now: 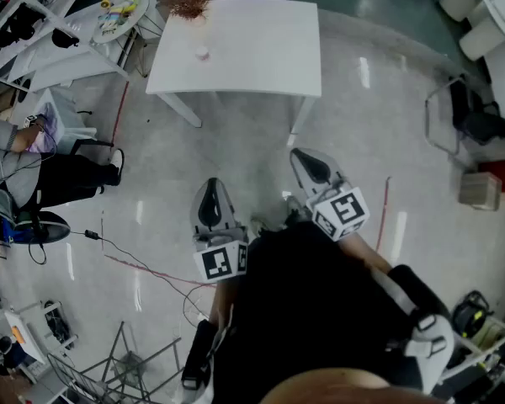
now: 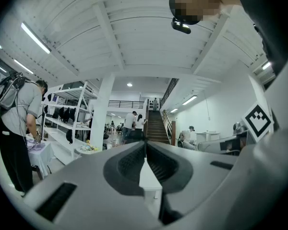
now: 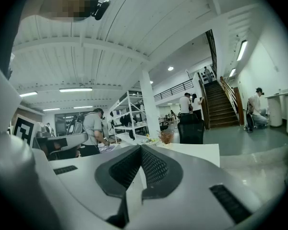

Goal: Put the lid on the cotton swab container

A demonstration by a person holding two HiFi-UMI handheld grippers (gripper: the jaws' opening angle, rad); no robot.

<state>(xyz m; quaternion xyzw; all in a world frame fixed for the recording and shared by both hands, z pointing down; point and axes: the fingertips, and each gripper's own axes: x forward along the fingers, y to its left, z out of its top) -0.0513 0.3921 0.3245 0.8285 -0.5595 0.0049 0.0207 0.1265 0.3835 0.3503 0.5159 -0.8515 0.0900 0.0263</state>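
A white table [image 1: 252, 49] stands some way ahead of me on the shiny floor. Near its left edge sits a small pale object [image 1: 202, 53], too small to tell whether it is the cotton swab container; no lid can be made out. A tuft of dried plant [image 1: 187, 2] stands at the table's far left corner. My left gripper [image 1: 209, 190] is held low in front of my body, shut and empty. My right gripper [image 1: 301, 155] is beside it, a little further forward, also shut with nothing in it. Both point towards the table [image 2: 149, 178] [image 3: 194, 150], well short of it.
A person [image 1: 34, 154] sits at the left, with a cable [image 1: 143, 263] trailing over the floor. At the far left are a round table [image 1: 118, 13] and shelving. A cardboard box [image 1: 480, 190] and a chair frame [image 1: 446, 116] stand at the right. A black chair [image 3: 191, 128] is behind the table.
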